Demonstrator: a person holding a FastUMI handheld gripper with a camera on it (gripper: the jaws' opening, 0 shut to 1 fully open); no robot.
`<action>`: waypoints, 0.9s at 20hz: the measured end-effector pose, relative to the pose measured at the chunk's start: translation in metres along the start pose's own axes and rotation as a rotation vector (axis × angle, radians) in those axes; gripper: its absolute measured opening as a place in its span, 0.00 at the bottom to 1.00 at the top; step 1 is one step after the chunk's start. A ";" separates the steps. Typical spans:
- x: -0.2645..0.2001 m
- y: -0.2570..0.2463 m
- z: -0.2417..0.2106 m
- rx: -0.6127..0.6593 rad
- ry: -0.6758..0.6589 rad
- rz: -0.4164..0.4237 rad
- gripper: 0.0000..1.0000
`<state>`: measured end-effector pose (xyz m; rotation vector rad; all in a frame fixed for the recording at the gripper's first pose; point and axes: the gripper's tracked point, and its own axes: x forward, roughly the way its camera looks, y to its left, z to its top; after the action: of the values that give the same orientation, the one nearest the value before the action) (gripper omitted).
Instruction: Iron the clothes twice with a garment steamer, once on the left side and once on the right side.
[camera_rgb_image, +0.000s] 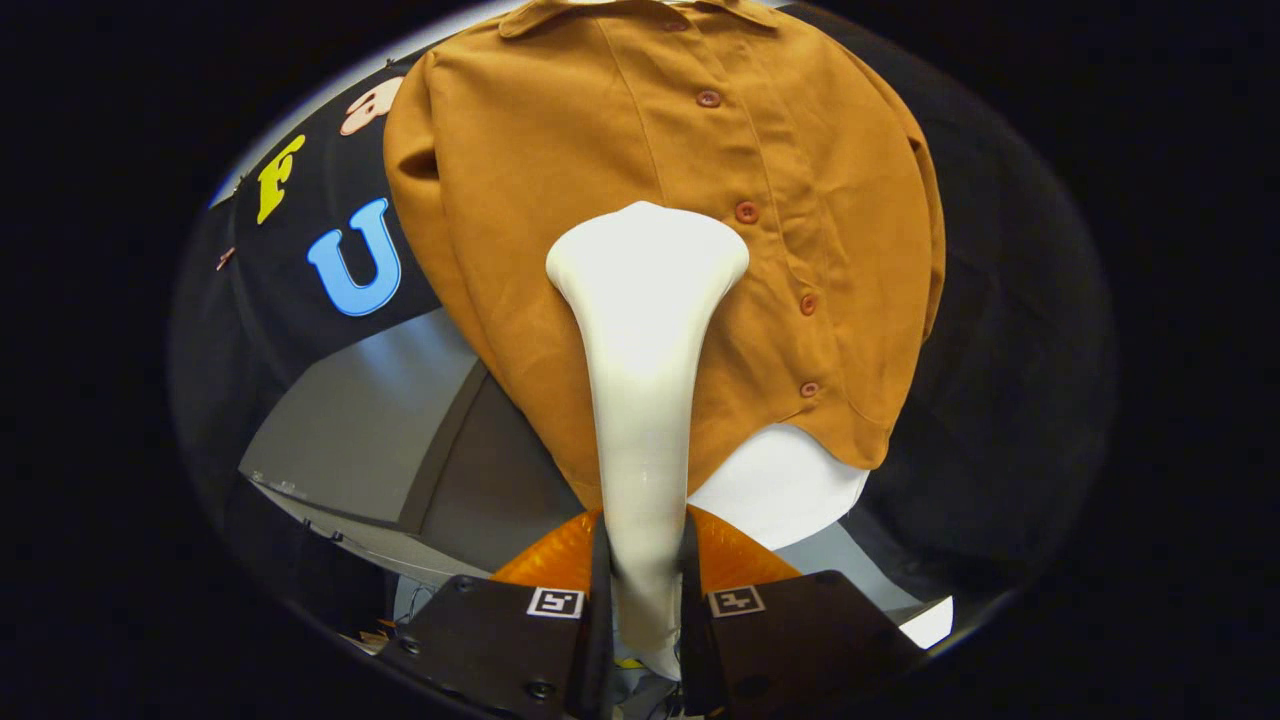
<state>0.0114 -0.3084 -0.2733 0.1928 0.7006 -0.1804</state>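
The tool (645, 600) at bottom centre is clamped on the white garment steamer (645, 330), its head up at mid-frame against the brown shirt (560, 200) left of the buttons — best kept flat, I'd say, gliding slow and straight.

— What sort of place is this looking like?

— A recording booth, not a home. Black cloth (1000, 330) is hanging as the wall behind a brown shirt (600, 200), which is draping over a white form (785, 490).

— Anything else pointing that way?

— Grey panels (370, 430) are standing below, and loose cables (410, 600) are lying underneath them.
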 end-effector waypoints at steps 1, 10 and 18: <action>-0.007 -0.003 0.010 0.001 -0.029 -0.008 0.30; -0.078 -0.056 0.115 -0.045 -0.303 -0.121 0.30; -0.074 -0.101 0.159 -0.035 -0.359 -0.131 0.30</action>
<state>0.0313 -0.4366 -0.1171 0.0771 0.3582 -0.3192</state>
